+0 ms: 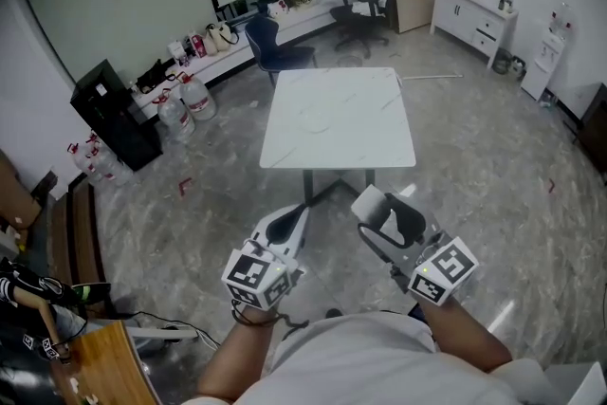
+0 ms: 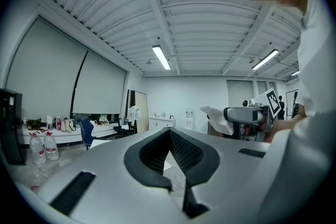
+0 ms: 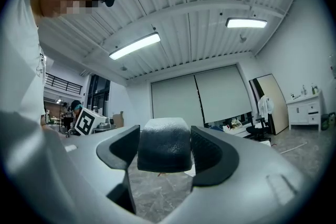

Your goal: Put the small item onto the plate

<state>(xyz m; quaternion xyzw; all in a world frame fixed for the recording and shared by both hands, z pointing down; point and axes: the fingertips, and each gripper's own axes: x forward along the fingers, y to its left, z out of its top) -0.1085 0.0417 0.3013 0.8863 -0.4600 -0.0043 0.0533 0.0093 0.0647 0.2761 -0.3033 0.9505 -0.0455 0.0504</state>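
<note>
A white square table (image 1: 360, 123) stands some way ahead of me, and a faint round white plate (image 1: 318, 117) seems to lie on it. I hold both grippers low, short of the table. My right gripper (image 1: 372, 207) is shut on a small white item (image 1: 368, 200). That item (image 3: 164, 144) fills the gap between the dark pads in the right gripper view. It also shows as a white lump (image 2: 219, 116) at the tip of the right gripper in the left gripper view. My left gripper (image 1: 302, 210) is shut, its pads (image 2: 181, 152) meeting in a point with nothing between them.
Behind the table are a blue chair (image 1: 270, 43) and a black office chair (image 1: 358, 19). Water bottles (image 1: 187, 101) and a black cabinet (image 1: 112, 114) stand at the left, a white cupboard (image 1: 474, 14) at the back right. A wooden desk corner (image 1: 100, 365) is near my left.
</note>
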